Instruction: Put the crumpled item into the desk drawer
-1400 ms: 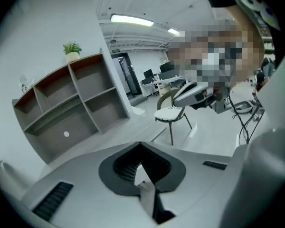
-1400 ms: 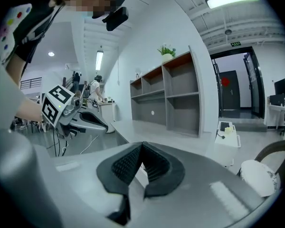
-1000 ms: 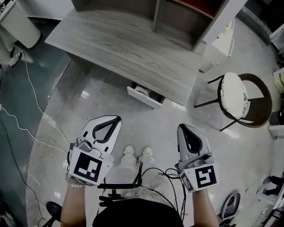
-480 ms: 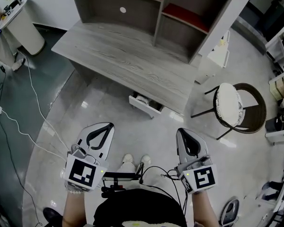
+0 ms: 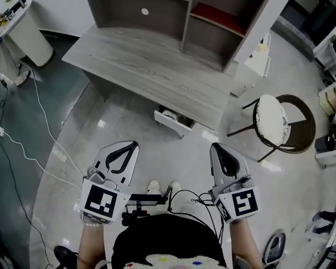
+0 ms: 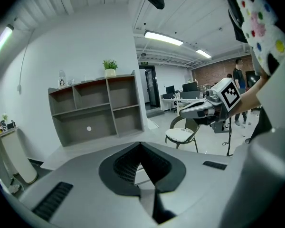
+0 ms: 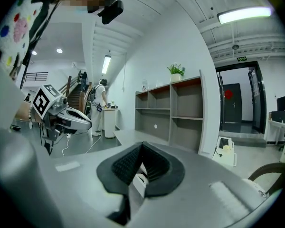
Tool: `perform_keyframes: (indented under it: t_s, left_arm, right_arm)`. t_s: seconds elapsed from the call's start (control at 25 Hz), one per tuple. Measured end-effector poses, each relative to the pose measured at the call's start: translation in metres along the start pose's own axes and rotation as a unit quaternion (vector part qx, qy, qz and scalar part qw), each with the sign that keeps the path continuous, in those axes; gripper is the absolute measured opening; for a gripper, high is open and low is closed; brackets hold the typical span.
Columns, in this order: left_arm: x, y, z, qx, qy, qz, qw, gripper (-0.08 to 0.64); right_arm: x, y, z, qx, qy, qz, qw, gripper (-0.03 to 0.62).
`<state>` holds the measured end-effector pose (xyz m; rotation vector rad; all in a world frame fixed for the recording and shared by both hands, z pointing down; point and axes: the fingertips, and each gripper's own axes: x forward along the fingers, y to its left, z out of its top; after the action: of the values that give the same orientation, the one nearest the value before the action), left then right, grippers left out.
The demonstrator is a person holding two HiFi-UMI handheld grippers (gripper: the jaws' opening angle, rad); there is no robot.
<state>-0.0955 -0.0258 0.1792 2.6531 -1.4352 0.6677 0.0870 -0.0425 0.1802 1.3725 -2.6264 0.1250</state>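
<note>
The left gripper [image 5: 129, 147] and right gripper [image 5: 219, 150] have risen, fingers shut and empty, with the crumpled item [image 5: 169, 114] apparently already in the centre drawer [image 5: 172, 124].

Grippers: two. Left gripper [image 5: 127, 145], right gripper [image 5: 219, 148].
Marker cubes [image 5: 103, 202]: two, one per gripper.
Desk [image 5: 151, 72]: one.
Desk drawer [image 5: 172, 123]: one, standing open, with one pale item [image 5: 169, 115] inside, too small to identify.
Shelf unit [image 5: 173, 10]: one. Five open compartments, counted in the left gripper view.
Potted plant [image 6: 110, 66]: one, on top of the shelf unit.
Chair [image 5: 274, 122]: one, with one white seat pad.
Shoes [image 5: 153, 186]: two, white.
Person [image 7: 100, 103] standing in the background: one.
</note>
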Motion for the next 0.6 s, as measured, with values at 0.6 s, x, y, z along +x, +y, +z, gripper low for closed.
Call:
perform_keyframes:
  t_s: [0.6]
  left_arm:
    - [-0.0034,0.0000,0.0088,0.005,-0.017,0.000,0.9998,0.006]
  right_arm:
    - [-0.0001,0.0084,0.0046,0.002,-0.003,0.005,1.000,0.009]
